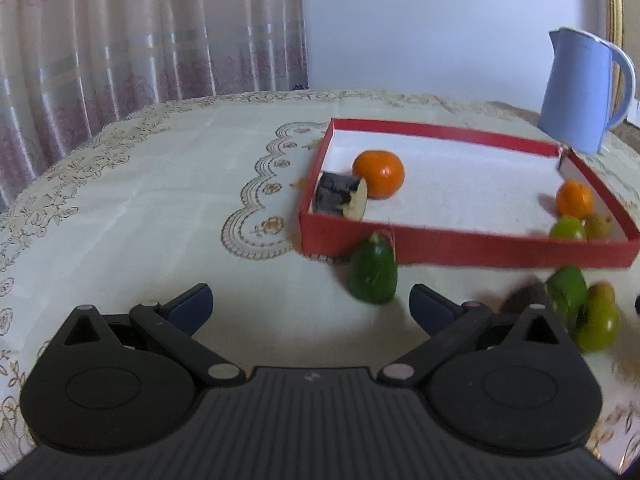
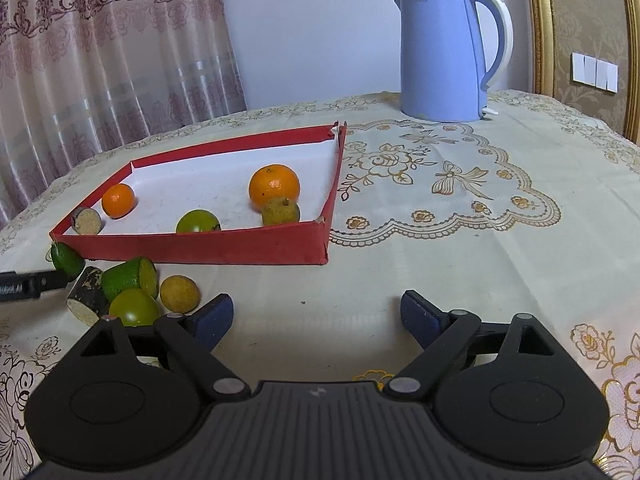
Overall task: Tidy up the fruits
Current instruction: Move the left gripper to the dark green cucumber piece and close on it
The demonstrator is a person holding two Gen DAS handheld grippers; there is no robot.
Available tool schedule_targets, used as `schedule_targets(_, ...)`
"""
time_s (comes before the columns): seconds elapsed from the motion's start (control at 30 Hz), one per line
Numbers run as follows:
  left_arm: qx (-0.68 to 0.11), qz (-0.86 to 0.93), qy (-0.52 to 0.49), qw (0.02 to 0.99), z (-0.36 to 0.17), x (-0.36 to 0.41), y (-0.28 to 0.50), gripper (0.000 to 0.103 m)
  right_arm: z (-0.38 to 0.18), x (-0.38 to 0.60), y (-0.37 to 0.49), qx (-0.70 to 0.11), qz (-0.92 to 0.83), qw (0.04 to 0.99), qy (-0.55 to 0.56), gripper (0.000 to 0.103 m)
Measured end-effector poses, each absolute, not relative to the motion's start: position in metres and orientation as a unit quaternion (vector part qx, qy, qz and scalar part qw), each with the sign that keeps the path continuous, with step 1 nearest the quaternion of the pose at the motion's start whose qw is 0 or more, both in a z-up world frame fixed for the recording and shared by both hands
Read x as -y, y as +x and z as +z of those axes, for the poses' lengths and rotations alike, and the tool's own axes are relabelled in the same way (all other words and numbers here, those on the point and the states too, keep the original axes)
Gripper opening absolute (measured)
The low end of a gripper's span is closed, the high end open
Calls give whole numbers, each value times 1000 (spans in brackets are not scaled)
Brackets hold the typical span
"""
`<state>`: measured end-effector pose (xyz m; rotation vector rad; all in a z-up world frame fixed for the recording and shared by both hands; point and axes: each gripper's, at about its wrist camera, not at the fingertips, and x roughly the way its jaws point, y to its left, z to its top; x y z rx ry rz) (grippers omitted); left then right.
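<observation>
A shallow red tray [image 1: 460, 240] [image 2: 224, 246] holds two oranges [image 1: 378, 173] [image 2: 274, 187], a dark cut piece [image 1: 342, 198], a green fruit [image 2: 197, 221] and a small brownish fruit [image 2: 281, 211]. On the cloth before it lie a green cut piece [image 1: 373, 271] [image 2: 67, 259] and a cluster: another green cut piece [image 2: 130, 277], a dark piece [image 2: 86, 295], a green round fruit [image 2: 134, 307], a yellow-brown fruit [image 2: 179, 294]. My left gripper [image 1: 310, 306] is open and empty, just short of the green piece. My right gripper [image 2: 316, 314] is open and empty, right of the cluster.
A blue electric kettle [image 2: 448, 52] [image 1: 582, 88] stands behind the tray at the back right. The round table has an embroidered cream cloth [image 2: 460, 200]. A curtain [image 1: 140, 40] hangs behind at the left. The left gripper's tip [image 2: 28, 284] shows at the right view's left edge.
</observation>
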<state>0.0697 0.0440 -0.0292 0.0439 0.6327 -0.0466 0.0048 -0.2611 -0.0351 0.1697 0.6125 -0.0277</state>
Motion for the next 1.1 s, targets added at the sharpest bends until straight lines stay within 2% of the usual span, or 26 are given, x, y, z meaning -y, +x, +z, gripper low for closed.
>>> schedule_targets(0.27, -315, -22, 23, 949, -29, -36, 82, 103, -35, 261, 4, -301, -14, 950, 83, 92)
schedule_targets(0.33, -313, -20, 29, 949, -31, -34, 82, 99, -35, 261, 5, -301, -14, 950, 82, 92)
schedule_targets(0.4, -315, -20, 36, 948, -32, -32, 83, 91, -35, 261, 5, -302, -15, 950, 80, 92)
schedule_targets(0.63, -315, -21, 40, 948, -35, -30, 83, 87, -35, 260, 5, -303, -15, 950, 77, 92)
schedule_targets(0.83, -307, -36, 42, 950, -34, -30, 79, 69, -35, 260, 5, -303, -15, 950, 77, 92)
schedule_targets(1.1, -297, -75, 51, 951, -33, -24, 73, 33, -36, 259, 5, -303, -15, 950, 77, 92)
